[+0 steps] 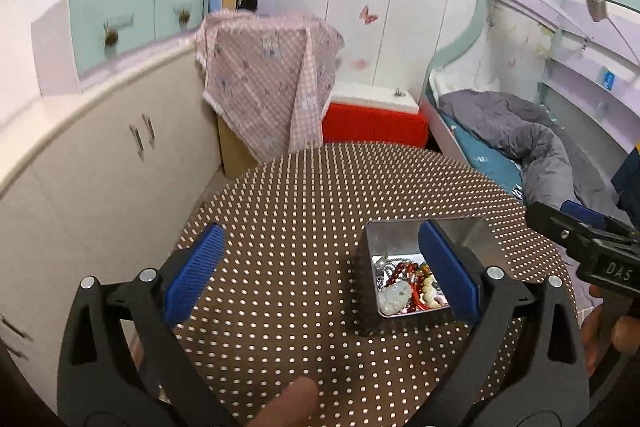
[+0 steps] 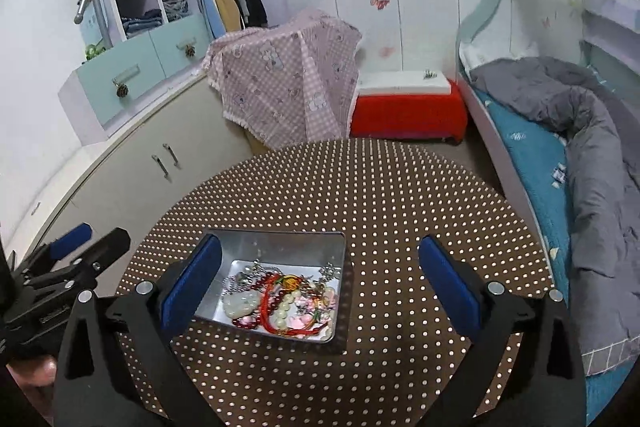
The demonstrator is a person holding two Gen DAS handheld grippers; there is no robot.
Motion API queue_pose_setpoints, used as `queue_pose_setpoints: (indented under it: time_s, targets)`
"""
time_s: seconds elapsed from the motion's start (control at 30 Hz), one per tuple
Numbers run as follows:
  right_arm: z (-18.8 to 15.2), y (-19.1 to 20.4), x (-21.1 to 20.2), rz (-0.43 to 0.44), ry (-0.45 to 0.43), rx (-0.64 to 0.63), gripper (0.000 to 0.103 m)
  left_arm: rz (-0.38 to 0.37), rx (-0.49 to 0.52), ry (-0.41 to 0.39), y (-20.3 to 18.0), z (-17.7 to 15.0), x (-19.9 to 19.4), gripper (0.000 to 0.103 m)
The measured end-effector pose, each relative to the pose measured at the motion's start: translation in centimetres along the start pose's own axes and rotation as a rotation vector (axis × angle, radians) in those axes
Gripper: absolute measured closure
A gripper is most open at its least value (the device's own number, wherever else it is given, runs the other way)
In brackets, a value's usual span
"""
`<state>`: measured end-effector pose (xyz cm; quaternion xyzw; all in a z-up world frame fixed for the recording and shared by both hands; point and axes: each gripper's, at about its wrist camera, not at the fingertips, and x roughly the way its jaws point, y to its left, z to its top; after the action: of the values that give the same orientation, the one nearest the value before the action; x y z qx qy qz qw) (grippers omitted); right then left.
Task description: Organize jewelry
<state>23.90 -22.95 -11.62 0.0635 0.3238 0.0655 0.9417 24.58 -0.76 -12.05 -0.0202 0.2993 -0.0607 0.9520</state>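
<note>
Jewelry [image 1: 404, 287] sits in a heap inside the metal tin [image 1: 400, 235] on the dotted round surface [image 1: 304, 195], a bit to the right in your left wrist view. Your left gripper [image 1: 324, 267] is wide open with nothing in it, its right finger in front of the tin.

From your right wrist, the tin [image 2: 280, 247] lies near and to the left. Your right gripper [image 2: 320, 279] is wide open too and empty. I think the tin keeps the beads together.
</note>
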Motion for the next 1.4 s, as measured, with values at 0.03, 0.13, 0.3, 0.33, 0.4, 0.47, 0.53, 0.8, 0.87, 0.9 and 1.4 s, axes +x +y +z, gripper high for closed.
queue_pose_setpoints:
  time_s: [0.03,0.13,0.3,0.33,0.4,0.47,0.53,0.8,0.87,0.9,1.4]
  targets:
    - [0.0,0.4,-0.7,-0.011,-0.012,-0.005,0.008,0.012,0.019,-0.018,-0.2,0.2,-1.1,0.007]
    - [-0.1,1.3,-2.8,-0.032,-0.05,-0.018,0.008,0.021,0.047,-0.073,-0.6,0.7,-3.6,0.007]
    - [-0.7,3.0,-7.0,-0.071,-0.132,-0.048,0.008,0.03,0.062,-0.166,-1.3,0.7,-8.2,0.007]
    - [-1.0,3.3,-8.3,-0.085,-0.156,-0.056,0.008,0.033,0.066,-0.182,-1.4,0.6,-9.0,0.007]
    - [-1.5,3.7,-10.0,-0.102,-0.191,-0.058,0.008,0.04,0.078,-0.215,-1.8,0.3,-10.8,0.006]
    - [-2.0,3.8,-11.5,-0.111,-0.217,-0.05,0.008,0.049,0.084,-0.25,-2.2,0.0,-12.7,0.006]
    - [-2.8,4.1,-13.3,-0.124,-0.25,-0.051,0.008,0.055,0.086,-0.281,-2.5,-0.4,-14.3,0.006]
    - [-5.2,5.1,-17.5,-0.138,-0.319,-0.057,0.008,0.075,0.066,-0.37,-2.6,-1.3,-19.9,0.006]
    - [-5.7,5.5,-18.0,-0.146,-0.335,-0.064,0.008,0.078,0.057,-0.392,-2.6,-1.8,-21.2,0.006]
    - [-5.9,5.7,-18.2,-0.145,-0.341,-0.066,0.008,0.089,0.055,-0.407,-2.6,-2.0,-21.8,0.006]
    - [-6.7,6.1,-17.7,-0.125,-0.32,-0.053,0.008,0.067,0.045,-0.418,-2.5,-3.0,-23.1,0.006]
